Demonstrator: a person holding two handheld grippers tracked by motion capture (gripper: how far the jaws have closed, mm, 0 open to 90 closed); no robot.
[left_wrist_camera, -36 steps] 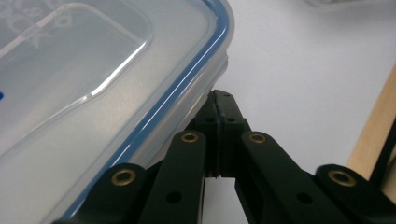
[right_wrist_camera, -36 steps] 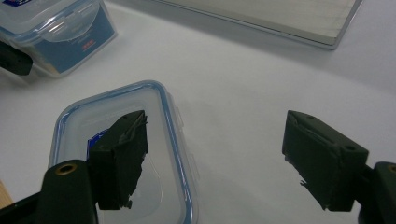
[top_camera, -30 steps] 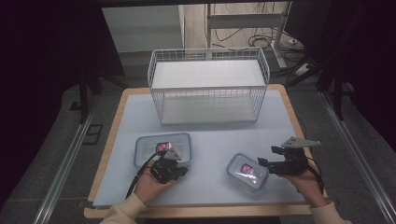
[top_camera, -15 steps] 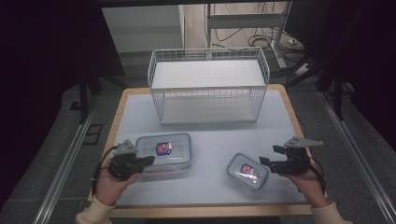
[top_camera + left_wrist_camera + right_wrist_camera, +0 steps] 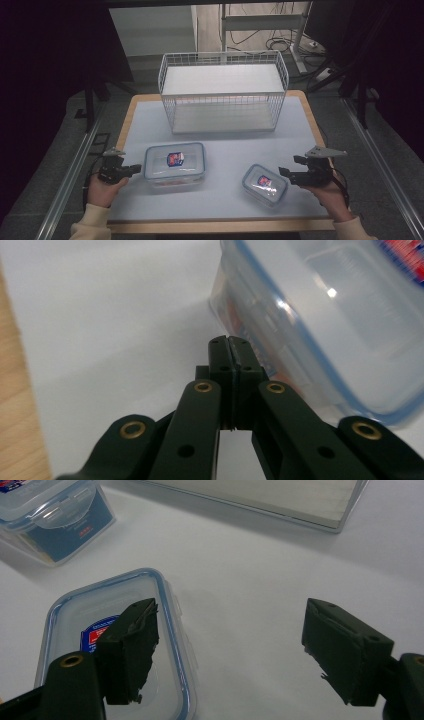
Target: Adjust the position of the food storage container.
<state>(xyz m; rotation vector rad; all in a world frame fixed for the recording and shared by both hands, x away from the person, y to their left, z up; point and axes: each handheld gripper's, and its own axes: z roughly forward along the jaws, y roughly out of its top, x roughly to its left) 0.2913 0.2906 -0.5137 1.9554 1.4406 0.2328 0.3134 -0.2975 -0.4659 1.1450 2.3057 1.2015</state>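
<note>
A large clear lidded container with a red-blue label sits on the table's near left; its side wall fills the right of the left gripper view. My left gripper is shut with nothing in it, its tips just left of that container. A smaller clear lidded container lies at the near right, also seen close up as a blue-rimmed lid. My right gripper is open, beside and slightly above the small container's right end, holding nothing. The large container appears at the upper left of the right gripper view.
A white wire basket stands at the back middle of the pale blue table top; its base edge crosses the top of the right gripper view. The table's wooden rim runs along the near side.
My left gripper has moved from in front of the large container out to the left, then back in beside the container's left end. The right gripper has stayed put.
</note>
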